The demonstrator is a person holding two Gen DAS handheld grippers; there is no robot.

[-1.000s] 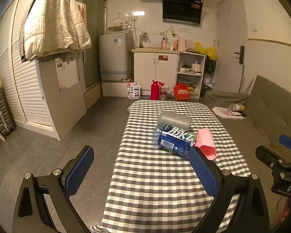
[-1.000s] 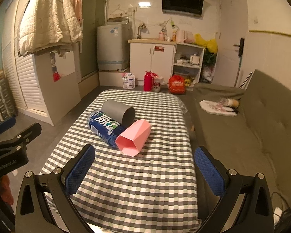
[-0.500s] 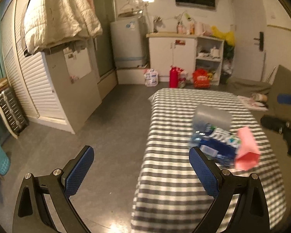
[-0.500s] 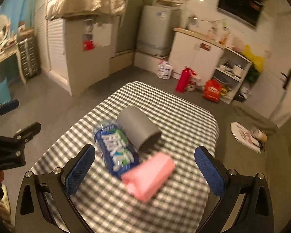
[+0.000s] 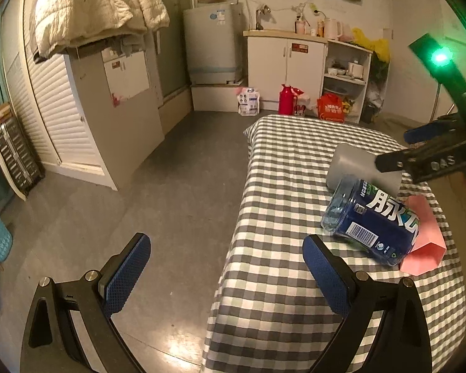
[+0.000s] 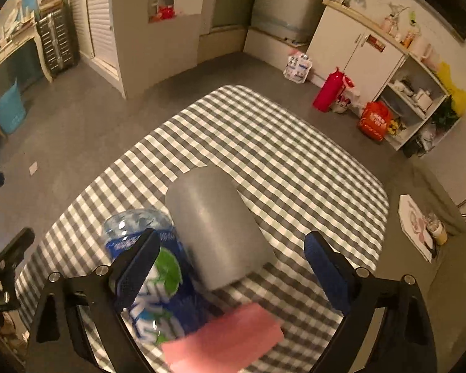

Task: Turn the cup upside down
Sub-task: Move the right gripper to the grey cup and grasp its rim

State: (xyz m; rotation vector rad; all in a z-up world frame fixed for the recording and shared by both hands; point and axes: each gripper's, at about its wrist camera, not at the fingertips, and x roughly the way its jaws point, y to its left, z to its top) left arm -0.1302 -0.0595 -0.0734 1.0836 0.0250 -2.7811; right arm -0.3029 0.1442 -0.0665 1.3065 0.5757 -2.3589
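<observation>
A grey floor (image 5: 177, 186) runs to white cabinets (image 5: 285, 68) and a washer (image 5: 212, 46) against the far wall. A quilt (image 5: 93, 6) hangs over a louvred wardrobe (image 5: 62, 112); warm light dims the room.

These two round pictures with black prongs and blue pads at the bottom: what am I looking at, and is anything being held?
No robot here: a person holds a two-finger gripper in each hand, and each carries a wide-angle camera looking along its fingers.

The left wrist view shows the left gripper, open and holding nothing, beside the checked table. The right gripper's body appears at that picture's right edge.

The right wrist view looks down between the open right gripper. Beneath it, a grey cup lies on its side, next to a blue-labelled bottle and a pink cup, both also lying down. Nothing is gripped yet; the grey cup seems the likely target.
</observation>
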